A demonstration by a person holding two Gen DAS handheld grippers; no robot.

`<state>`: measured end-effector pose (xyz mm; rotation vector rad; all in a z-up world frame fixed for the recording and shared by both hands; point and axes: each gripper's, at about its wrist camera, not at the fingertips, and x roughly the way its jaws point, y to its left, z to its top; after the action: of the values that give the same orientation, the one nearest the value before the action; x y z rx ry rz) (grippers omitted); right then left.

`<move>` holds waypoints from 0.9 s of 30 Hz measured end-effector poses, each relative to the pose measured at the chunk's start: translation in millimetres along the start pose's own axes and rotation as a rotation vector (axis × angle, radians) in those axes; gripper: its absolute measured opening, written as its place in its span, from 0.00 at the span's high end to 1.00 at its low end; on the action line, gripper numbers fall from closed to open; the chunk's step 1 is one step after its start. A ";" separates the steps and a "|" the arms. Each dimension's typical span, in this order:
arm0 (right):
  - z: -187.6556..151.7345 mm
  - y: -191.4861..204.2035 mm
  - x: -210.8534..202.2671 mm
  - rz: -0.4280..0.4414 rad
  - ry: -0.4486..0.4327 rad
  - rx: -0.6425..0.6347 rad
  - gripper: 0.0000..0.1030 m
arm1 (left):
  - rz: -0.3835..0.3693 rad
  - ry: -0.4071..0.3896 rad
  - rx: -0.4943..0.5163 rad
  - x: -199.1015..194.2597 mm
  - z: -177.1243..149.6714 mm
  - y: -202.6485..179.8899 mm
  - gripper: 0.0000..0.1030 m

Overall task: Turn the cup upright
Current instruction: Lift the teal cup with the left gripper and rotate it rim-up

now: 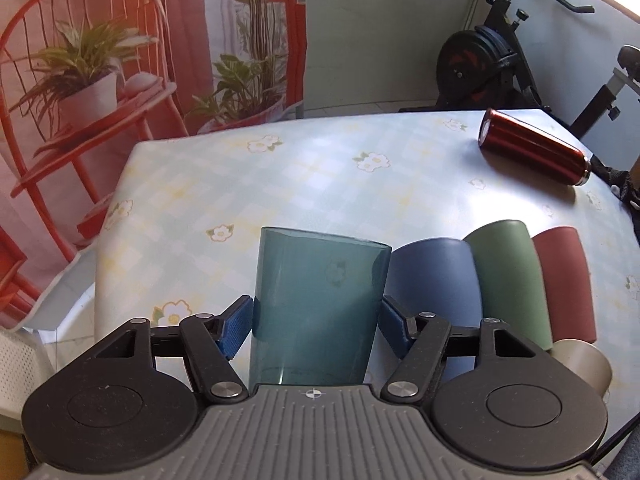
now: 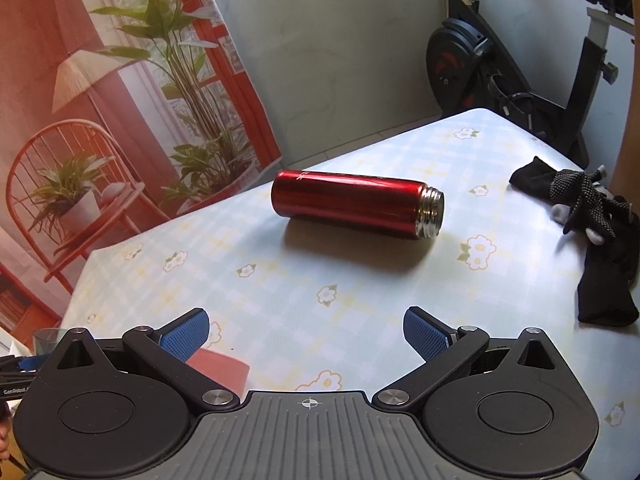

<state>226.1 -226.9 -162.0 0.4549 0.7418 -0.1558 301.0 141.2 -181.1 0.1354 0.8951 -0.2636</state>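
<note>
My left gripper [image 1: 316, 320] is shut on a translucent teal cup [image 1: 320, 300]; the blue pads press its two sides. The cup stands with its open rim up, between the fingers, at the near part of the table. A red metal flask [image 1: 534, 146] lies on its side at the far right of the table; in the right wrist view the flask [image 2: 356, 202] lies ahead with its threaded mouth to the right. My right gripper [image 2: 306, 334] is open and empty above the tablecloth. The teal cup's rim [image 2: 50, 338] shows at the far left.
Blue [image 1: 436, 280], green [image 1: 510, 280] and dark red [image 1: 566, 284] cups lie on their sides right of the teal cup, with a beige cup [image 1: 584, 364] below them. A pink cup [image 2: 220, 368] lies under the right gripper. Black gloves [image 2: 600, 232] lie at the table's right edge. An exercise bike [image 1: 492, 60] stands behind.
</note>
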 end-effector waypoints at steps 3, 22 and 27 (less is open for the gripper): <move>-0.6 -4.6 -3.9 0.010 -0.008 0.015 0.00 | 0.015 0.004 0.016 -5.0 1.2 -6.6 0.32; -0.3 -52.1 -55.4 0.001 -0.077 0.003 0.00 | -0.085 -0.114 0.083 -83.3 3.9 -129.3 0.32; -3.1 -78.5 -66.4 -0.039 -0.083 -0.004 0.00 | -0.225 -0.048 0.045 -58.0 -2.2 -189.2 0.32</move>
<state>152.5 -296.9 -145.7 0.4277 0.6700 -0.2085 211.4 -30.0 -138.2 0.0693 0.8577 -0.4952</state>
